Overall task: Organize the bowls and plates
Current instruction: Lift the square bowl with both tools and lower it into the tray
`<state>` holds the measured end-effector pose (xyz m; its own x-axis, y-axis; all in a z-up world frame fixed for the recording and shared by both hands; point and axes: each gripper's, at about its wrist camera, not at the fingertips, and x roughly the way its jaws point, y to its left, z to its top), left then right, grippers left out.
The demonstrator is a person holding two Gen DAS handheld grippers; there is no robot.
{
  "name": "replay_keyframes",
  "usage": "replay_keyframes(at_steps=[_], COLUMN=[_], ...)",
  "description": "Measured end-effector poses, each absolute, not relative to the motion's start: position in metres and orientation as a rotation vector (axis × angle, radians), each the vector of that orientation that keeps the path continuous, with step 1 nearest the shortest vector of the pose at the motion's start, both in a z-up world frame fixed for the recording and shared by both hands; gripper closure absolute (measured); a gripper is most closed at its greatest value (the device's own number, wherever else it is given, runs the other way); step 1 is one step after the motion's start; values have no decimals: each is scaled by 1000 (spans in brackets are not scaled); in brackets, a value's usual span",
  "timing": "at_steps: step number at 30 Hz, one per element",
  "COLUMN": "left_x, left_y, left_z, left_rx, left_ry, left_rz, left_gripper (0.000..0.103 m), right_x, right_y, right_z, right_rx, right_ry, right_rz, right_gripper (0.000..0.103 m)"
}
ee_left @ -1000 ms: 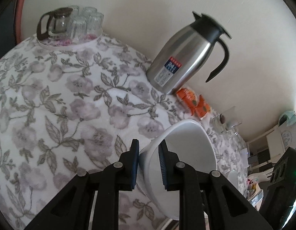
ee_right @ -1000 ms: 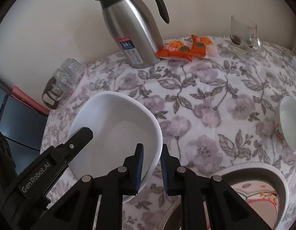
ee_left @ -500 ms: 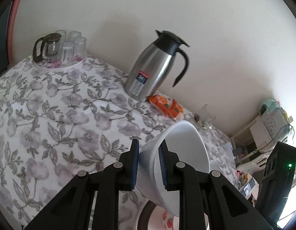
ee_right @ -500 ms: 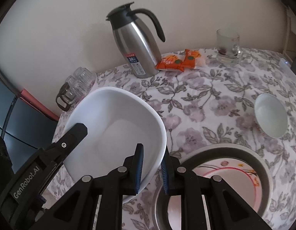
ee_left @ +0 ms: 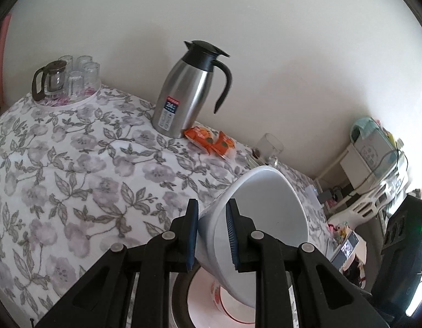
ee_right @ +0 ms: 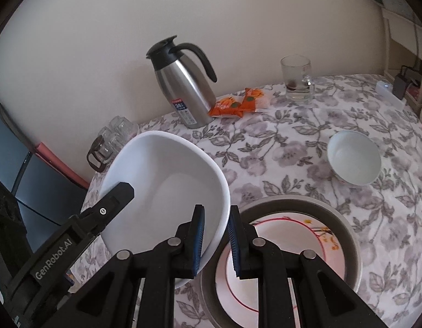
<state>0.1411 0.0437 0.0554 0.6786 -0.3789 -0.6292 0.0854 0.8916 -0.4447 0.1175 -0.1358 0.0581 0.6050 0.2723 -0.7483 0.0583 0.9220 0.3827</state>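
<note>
A large white bowl [ee_right: 169, 180] is held in the air by both grippers, tilted. My left gripper [ee_left: 212, 235] is shut on its rim; the bowl [ee_left: 265, 218] fills the lower middle of the left wrist view. My right gripper [ee_right: 215, 242] is shut on the opposite rim. Below it lies a grey round tray [ee_right: 345, 227] holding a patterned plate [ee_right: 287, 246], also seen under the bowl in the left wrist view [ee_left: 208, 300]. A small white bowl [ee_right: 353, 161] stands on the tablecloth to the right.
A steel thermos jug [ee_right: 183, 93] stands at the back by the wall with orange snack packets [ee_right: 238, 104] beside it. A glass mug [ee_right: 297, 82] is at the back right. A tray of glasses and a glass pot [ee_left: 63, 79] sits at the far left corner.
Both grippers have lifted the large white bowl up and carried it over the grey tray with the plate. The table now looks farther away in both views.
</note>
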Motion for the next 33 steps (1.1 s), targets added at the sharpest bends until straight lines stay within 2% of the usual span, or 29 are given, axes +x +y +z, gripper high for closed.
replay_keyframes(at_steps=[14, 25, 33], left_x=[122, 115, 114], left_y=[-14, -50, -49], left_z=[63, 52, 39], left_rx=[-268, -209, -202], left_ry=[791, 851, 893], left_rz=[-350, -386, -374], left_gripper=[82, 82, 82], right_x=[78, 71, 71], right_y=[-186, -220, -218], right_z=[63, 42, 32], right_rx=[409, 445, 418], right_ry=[832, 892, 932], right_rz=[62, 30, 36], right_gripper=[84, 84, 82])
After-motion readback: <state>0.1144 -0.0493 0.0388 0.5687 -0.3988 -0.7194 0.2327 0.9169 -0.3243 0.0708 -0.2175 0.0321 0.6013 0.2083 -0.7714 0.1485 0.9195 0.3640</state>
